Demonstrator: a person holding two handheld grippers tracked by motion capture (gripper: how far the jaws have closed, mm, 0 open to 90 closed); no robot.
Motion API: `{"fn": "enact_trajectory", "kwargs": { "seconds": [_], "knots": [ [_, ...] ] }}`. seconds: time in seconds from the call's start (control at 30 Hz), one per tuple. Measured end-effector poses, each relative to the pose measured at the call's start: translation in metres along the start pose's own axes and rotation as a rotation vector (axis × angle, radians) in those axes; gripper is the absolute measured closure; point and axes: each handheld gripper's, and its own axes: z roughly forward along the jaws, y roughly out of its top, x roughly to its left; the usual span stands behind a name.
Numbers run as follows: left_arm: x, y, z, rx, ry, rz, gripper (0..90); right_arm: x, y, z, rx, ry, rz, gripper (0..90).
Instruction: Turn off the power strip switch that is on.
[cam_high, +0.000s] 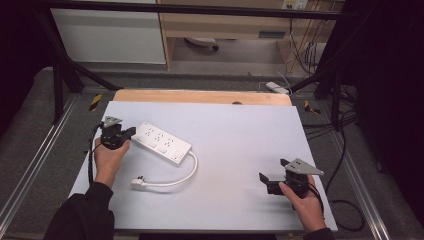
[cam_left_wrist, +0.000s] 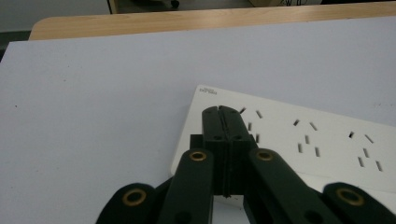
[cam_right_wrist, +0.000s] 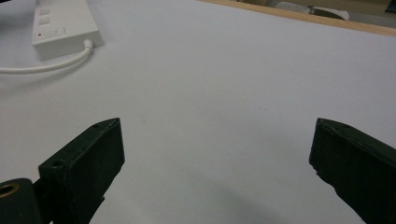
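A white power strip (cam_high: 161, 142) lies slantwise on the left half of the white table top (cam_high: 240, 135). Its white cable (cam_high: 187, 177) curls round to a plug (cam_high: 138, 183) nearer to me. My left gripper (cam_high: 131, 132) rests at the strip's left end. In the left gripper view its jaws are pressed together, empty, with the left gripper (cam_left_wrist: 222, 111) tips over the power strip (cam_left_wrist: 303, 140) near its first socket; I cannot tell whether they touch it. My right gripper (cam_high: 273, 169) hovers low at the front right, and the right gripper (cam_right_wrist: 218, 123) jaws stand wide apart over bare table. The power strip (cam_right_wrist: 60, 23) lies far off.
A strip of wooden table edge (cam_high: 200, 96) runs along the back of the white sheet. Black frame posts (cam_high: 59, 85) stand at both back corners. A small white box (cam_high: 276, 87) and loose black cables (cam_high: 345, 165) lie beyond the table's right side.
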Motion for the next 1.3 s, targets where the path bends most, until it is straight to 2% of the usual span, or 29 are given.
{"fn": "enact_trajectory", "kwargs": {
  "seconds": [0.5,0.6,0.67,1.3],
  "knots": [
    [-0.003,-0.005,0.004,0.03,-0.016,0.015,90.0,-0.001,0.0,0.0,0.0,0.0,0.001,3.7],
    [-0.005,-0.005,0.006,0.036,-0.02,0.023,90.0,-0.001,0.0,0.0,0.0,0.0,0.003,3.6],
    [-0.006,-0.007,0.008,0.054,-0.018,0.045,90.0,-0.001,0.0,0.0,0.001,0.0,0.004,3.6],
    [-0.006,-0.009,0.015,0.07,-0.022,0.034,90.0,-0.001,0.0,0.0,0.002,0.004,0.002,3.6]
  ]
}}
